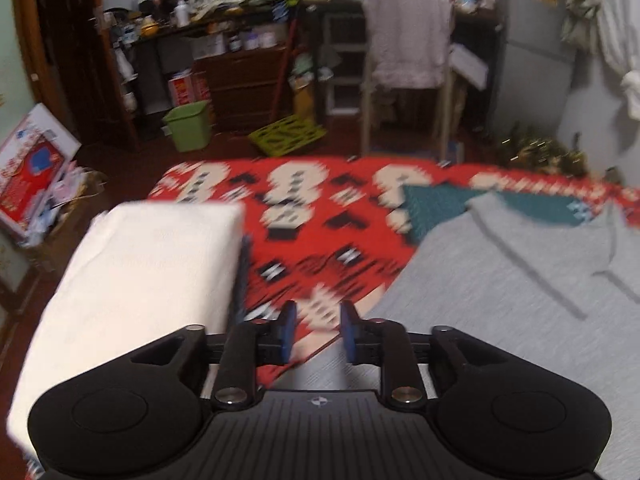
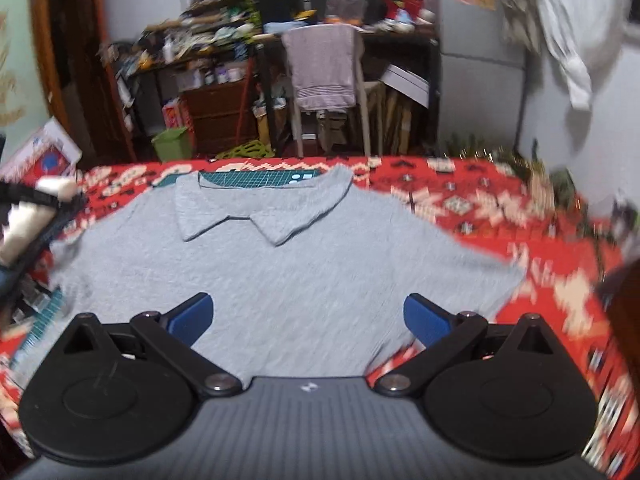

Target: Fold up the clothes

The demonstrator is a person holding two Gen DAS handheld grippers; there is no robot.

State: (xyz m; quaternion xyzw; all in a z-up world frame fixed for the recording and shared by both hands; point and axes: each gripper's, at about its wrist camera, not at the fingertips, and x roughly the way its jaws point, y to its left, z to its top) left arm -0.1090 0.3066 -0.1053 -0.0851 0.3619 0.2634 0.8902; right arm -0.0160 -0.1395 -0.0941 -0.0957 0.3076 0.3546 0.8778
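Grey shirt [image 2: 280, 264] beneath wide-spread right gripper [image 2: 308, 320]

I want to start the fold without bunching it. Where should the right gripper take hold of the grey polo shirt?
Probably the right sleeve edge of the grey polo shirt, coming from the right. It lies flat, collar away, and that edge rests free on the red patterned cover. The right gripper hangs wide open above the shirt.

I am in a lived-in room of a home. At the top of the frame stand cluttered shelves [image 2: 208, 40], a chair [image 2: 328, 80] draped with a towel, and a green bin [image 2: 172, 144]; a red patterned blanket [image 2: 500, 208] spreads across the middle.
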